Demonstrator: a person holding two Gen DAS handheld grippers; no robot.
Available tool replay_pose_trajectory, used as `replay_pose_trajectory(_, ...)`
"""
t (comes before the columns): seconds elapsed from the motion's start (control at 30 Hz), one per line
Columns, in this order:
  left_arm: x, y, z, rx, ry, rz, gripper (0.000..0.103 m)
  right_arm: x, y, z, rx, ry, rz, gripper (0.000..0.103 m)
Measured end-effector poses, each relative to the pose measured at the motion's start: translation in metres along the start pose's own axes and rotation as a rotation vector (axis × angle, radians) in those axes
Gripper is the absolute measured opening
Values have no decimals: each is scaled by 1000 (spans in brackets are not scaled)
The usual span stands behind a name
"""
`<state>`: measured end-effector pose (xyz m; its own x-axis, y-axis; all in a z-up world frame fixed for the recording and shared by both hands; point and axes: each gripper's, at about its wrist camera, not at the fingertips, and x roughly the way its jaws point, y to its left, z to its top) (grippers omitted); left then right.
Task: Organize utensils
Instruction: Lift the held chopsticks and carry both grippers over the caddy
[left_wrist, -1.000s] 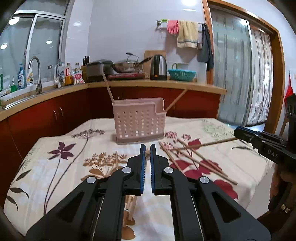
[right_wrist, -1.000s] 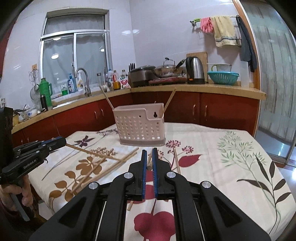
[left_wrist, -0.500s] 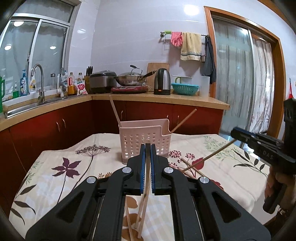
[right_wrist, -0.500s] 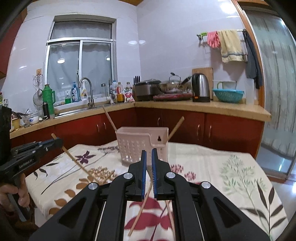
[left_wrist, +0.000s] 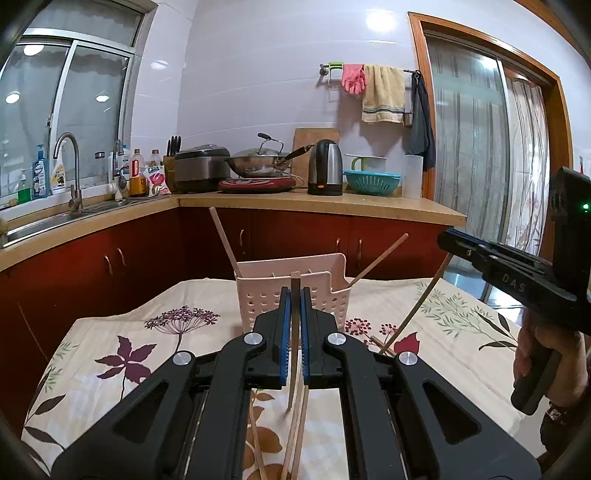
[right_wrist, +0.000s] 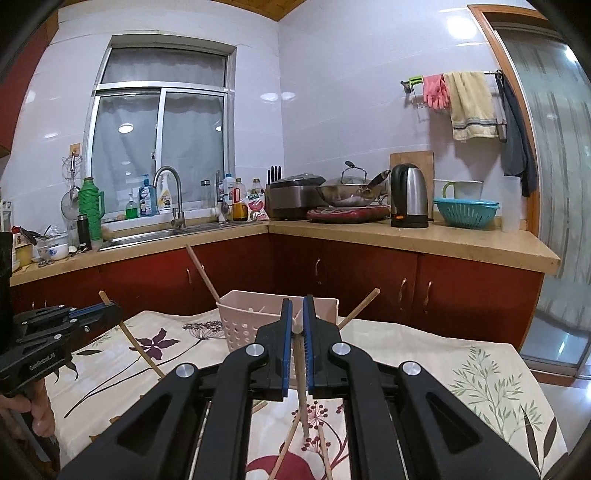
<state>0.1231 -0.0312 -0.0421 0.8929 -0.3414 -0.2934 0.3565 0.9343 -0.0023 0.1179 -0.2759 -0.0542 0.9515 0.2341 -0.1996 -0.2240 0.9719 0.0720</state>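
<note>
A pink perforated utensil basket (left_wrist: 291, 291) stands on the floral tablecloth; it also shows in the right wrist view (right_wrist: 251, 321). Two wooden chopsticks lean out of it. My left gripper (left_wrist: 294, 295) is shut on a wooden chopstick (left_wrist: 293, 354) that hangs down from its jaws, raised above the table in front of the basket. My right gripper (right_wrist: 297, 314) is shut on another chopstick (right_wrist: 302, 384), also hanging down. Each gripper shows in the other's view, the right one (left_wrist: 448, 240) and the left one (right_wrist: 110, 312), each with its stick. Loose chopsticks (left_wrist: 299, 435) lie on the cloth below.
The table (left_wrist: 110, 350) has a floral cloth and drops off at its near edges. Behind it runs a red-cabinet counter (left_wrist: 317, 201) with sink, rice cooker, wok, kettle and colander. A sliding glass door (left_wrist: 476, 158) is to the right.
Both grippers have lifted, each carrying a chopstick up off the cloth, and moved closer to the basket. The sticks now hang steeper from the jaws.
</note>
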Motion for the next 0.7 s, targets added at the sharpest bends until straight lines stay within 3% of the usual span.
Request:
replay_pose_trajectory(0.37,17,9,13,-13,-4,-17,5,13,-8,11,22,-1,8,7)
replay_pose_trajectory(0.7,21,23,63,-28,-73,-70,5,14,-15,58,32,-82,60,7)
